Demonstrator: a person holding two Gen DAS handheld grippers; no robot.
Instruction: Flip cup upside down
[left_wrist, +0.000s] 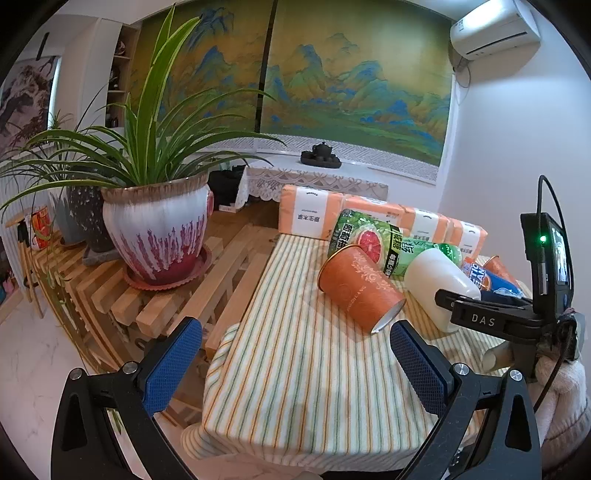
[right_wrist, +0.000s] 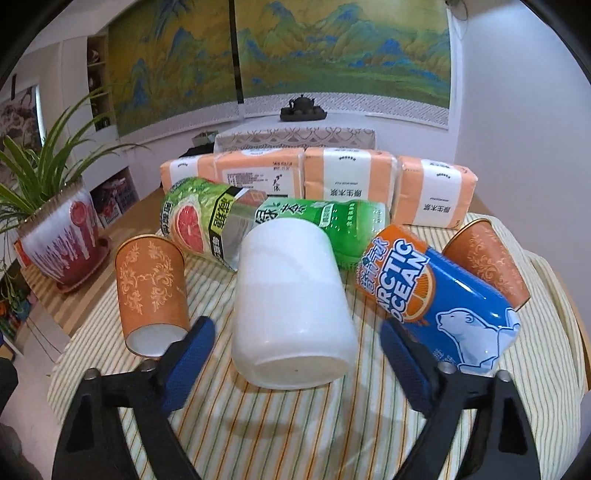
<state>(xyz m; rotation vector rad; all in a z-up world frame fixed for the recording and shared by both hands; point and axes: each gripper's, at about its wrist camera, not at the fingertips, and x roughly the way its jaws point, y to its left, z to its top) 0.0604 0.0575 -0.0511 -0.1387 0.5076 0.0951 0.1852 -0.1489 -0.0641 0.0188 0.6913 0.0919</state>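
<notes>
Fingers of your right gripper (right_wrist: 297, 363) stand wide apart with nothing clamped; the white cup (right_wrist: 293, 306) lies on its side between them, its flat base toward the camera, and neither blue pad visibly touches it. Its mouth faces away, so you cannot tell whether anything is inside.

Just left of your left pad lies an orange paper cup (right_wrist: 151, 291) with gold scrollwork, also on its side with its white base toward you. To the right, a blue and orange Arctic Ocean can (right_wrist: 439, 302) lies tilted beside your right pad, and behind it a 2nd orange cup (right_wrist: 485, 266) leans on its side. Behind the white cup, 2 drink bottles lie across the cloth: a grapefruit-label bottle (right_wrist: 199, 221) and a green tea bottle (right_wrist: 332, 225). Past them stand 4 orange tissue packs (right_wrist: 317, 177) in a row.

Your left gripper (left_wrist: 295, 363) is likewise spread wide and holds nothing, hovering over the striped tablecloth (left_wrist: 295, 387). From that side, the nearer orange cup's gold-rimmed mouth points away toward the left; its interior is not visible. A potted plant (left_wrist: 159, 229) sits on a slatted wooden bench (left_wrist: 177, 302) to the left.
</notes>
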